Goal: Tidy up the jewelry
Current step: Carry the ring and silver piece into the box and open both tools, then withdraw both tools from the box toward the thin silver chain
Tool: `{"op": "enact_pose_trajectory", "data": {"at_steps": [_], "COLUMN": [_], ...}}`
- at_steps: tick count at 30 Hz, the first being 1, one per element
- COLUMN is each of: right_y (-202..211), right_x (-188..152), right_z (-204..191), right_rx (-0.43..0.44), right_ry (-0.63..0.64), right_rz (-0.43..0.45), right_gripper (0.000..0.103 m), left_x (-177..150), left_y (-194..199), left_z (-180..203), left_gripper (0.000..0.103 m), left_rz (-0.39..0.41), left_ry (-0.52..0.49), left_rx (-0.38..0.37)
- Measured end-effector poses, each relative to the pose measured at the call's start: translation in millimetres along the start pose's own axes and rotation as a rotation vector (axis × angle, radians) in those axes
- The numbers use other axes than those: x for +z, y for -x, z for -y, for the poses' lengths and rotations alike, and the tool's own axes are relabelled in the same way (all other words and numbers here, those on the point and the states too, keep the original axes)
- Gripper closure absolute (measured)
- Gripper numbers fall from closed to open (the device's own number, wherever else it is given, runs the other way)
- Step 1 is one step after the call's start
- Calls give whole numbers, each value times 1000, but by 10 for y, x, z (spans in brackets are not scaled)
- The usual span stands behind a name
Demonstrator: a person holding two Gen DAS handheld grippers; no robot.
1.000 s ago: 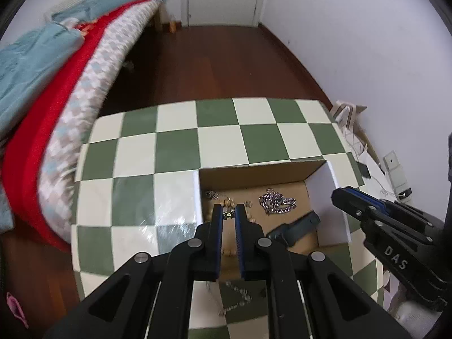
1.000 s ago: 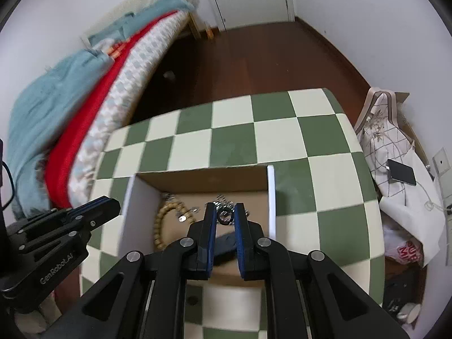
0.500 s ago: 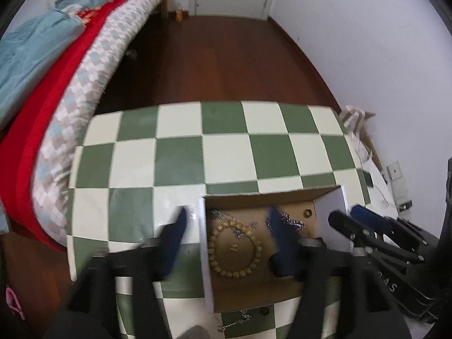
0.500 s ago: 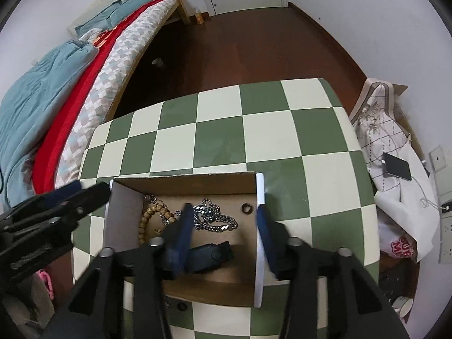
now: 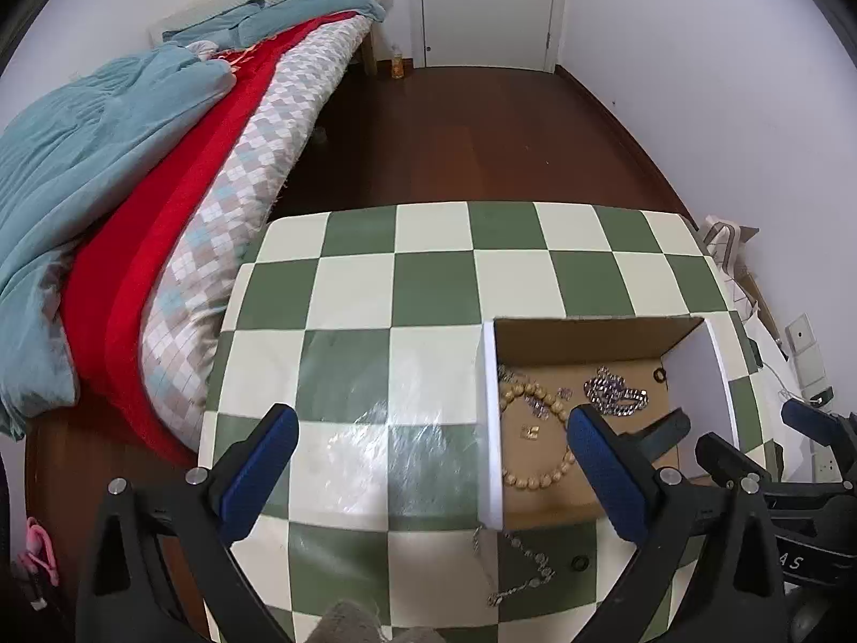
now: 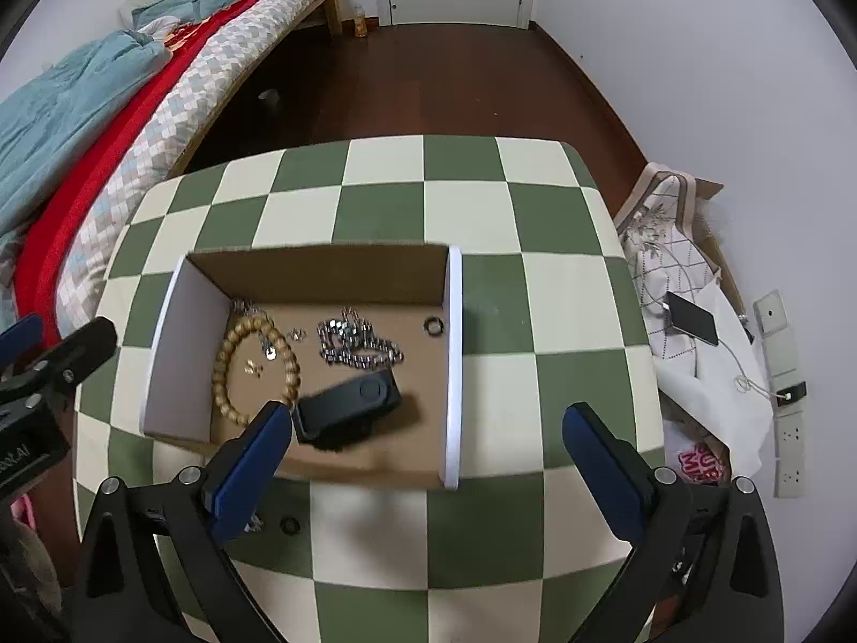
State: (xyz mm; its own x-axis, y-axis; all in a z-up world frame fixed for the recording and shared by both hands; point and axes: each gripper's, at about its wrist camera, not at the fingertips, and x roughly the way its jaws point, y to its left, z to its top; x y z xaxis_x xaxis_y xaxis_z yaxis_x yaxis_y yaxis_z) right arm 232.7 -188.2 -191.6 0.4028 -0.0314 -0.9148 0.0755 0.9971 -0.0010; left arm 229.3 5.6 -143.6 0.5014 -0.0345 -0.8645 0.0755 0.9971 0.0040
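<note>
Both hand-held grippers have gone from nearly shut to wide open and pulled back from the box since a second ago; nothing is held in either now. Left hand-held gripper hovers with jaws spread wide, empty, straddling the box's white left wall. Right hand-held gripper is equally wide, empty, hanging over the near edge of the cardboard box on the checkered worktop. Inside the box, just ahead of the right gripper: a wooden bead bracelet off to its left, a silver chain straight ahead, a small dark ring ahead-right by the far corner, some tiny earrings or charms near the beads, and a black clip-like item nearest its left finger. Still outside, below the left gripper's right finger on the worktop: a thin loose chain and another small ring. Judging the leftover pieces: chain is light, limp, slippery, will slump and dangle, so pinch it at a bunched spot rather than an end. Ring is tiny, hard, likely to skitter; close across its rim from straight above. Beads are stiff-ish on elastic, easy to grab anywhere on the loop.
</note>
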Motion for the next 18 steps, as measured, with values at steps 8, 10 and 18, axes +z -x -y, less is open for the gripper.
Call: {"op": "enact_pose_trajectory", "data": {"at_steps": [8, 10, 18], "right_y": [243, 327, 804], "right_x": [-258, -291, -429], "right_z": [-42, -59, -100], "right_rx": [-24, -28, -46], "right_ry": [8, 14, 14], "right_rz": [45, 62, 169], "right_gripper": [0, 0, 0], "left_x": [-227, -269, -441], "left_y": [246, 312, 706], "left_z": [-38, -48, -88], "left_gripper": [0, 0, 0], "left_rz": [53, 67, 153], "left_ry": [-10, -7, 13], "left_rx": [26, 30, 71]}}
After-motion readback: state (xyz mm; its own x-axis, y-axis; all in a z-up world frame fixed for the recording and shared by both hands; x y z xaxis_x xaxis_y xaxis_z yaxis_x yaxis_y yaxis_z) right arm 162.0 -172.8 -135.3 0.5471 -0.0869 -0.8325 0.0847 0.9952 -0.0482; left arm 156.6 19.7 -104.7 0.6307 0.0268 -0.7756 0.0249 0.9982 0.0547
